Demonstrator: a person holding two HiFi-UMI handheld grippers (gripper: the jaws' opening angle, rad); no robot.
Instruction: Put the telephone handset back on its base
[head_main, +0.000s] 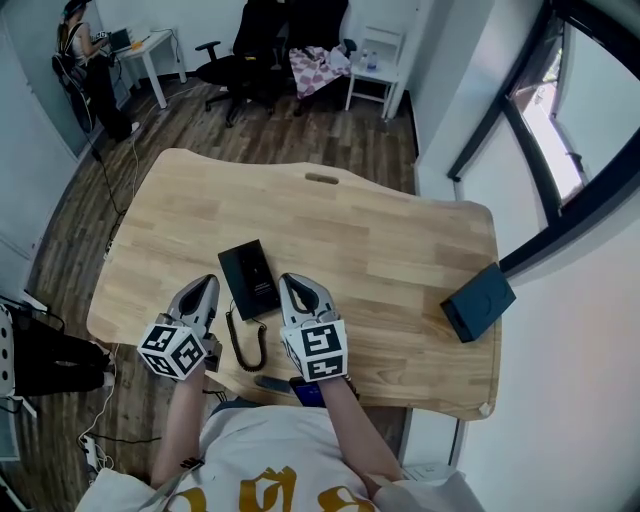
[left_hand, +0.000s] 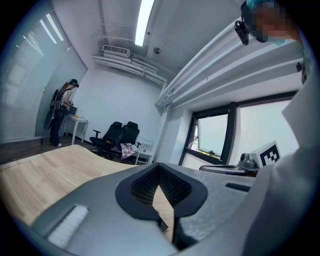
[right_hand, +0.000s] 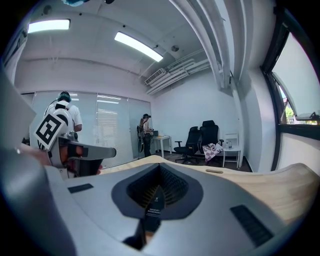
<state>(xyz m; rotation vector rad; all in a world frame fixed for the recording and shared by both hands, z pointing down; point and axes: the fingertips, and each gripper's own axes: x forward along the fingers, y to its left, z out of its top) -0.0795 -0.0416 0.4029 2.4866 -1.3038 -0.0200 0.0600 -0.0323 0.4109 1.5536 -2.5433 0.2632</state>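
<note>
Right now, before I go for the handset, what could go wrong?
The coiled cord lies between the left hand-held gripper and the right hand-held gripper and could snag or drag the base. What looks like the handset lies at the table's near edge; a nudge might knock it off.

Light wooden table (head_main: 400, 240): black rectangular telephone base (head_main: 250, 278) near the front edge, between left gripper (head_main: 206, 286) and right gripper (head_main: 290, 284). Black coiled cord (head_main: 247, 345) lies before the base, and a dark box (head_main: 478, 302) sits at the right edge.
</note>
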